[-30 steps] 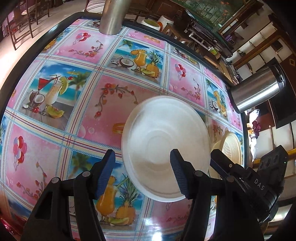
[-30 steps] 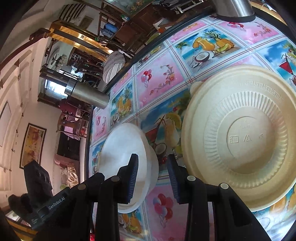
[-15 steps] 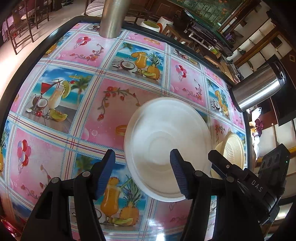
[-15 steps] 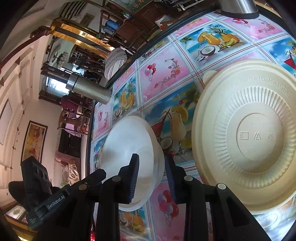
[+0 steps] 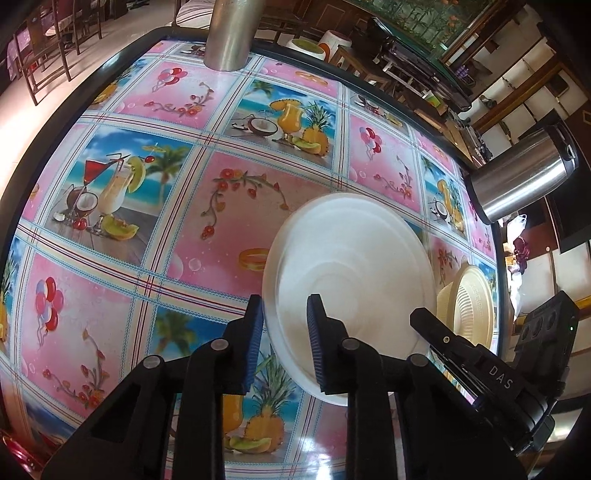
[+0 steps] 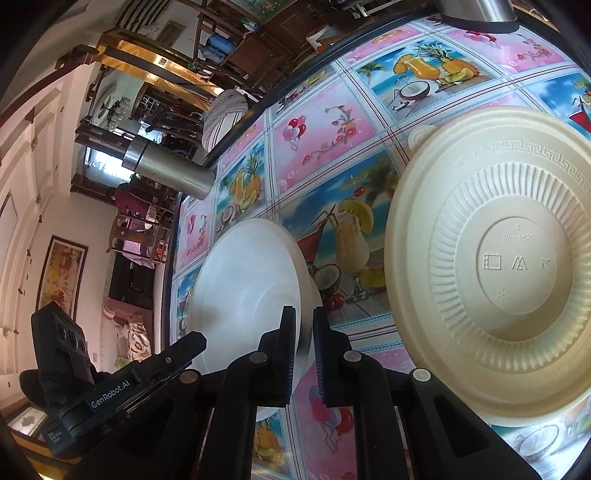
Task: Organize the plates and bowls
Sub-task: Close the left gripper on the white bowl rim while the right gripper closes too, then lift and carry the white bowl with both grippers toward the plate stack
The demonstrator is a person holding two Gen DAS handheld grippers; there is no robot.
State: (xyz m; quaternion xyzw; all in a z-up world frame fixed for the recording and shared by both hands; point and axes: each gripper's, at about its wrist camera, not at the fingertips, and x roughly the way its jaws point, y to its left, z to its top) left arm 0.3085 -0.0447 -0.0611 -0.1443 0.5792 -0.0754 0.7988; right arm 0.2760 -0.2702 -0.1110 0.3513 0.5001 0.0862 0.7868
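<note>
A white plate [image 5: 354, 273] is held just above the patterned tablecloth [image 5: 155, 206], upside down. My left gripper [image 5: 284, 343] straddles its near-left rim with a gap left between pads and rim. My right gripper [image 6: 304, 354] is shut on the opposite rim of the same white plate [image 6: 243, 288]. A cream ribbed plate [image 6: 495, 266] lies upside down on the table to the right of it; it also shows in the left wrist view [image 5: 472, 302] beyond the white plate.
A steel flask [image 5: 524, 173] stands at the table's right edge and a steel cylinder [image 5: 232, 33] at the far edge. The flask also shows in the right wrist view [image 6: 170, 170]. The table's black rim [image 5: 85, 85] borders the cloth.
My left gripper's fingers have narrowed around the white plate's rim. My right gripper has closed tighter on the opposite rim. The plate has shifted slightly.
</note>
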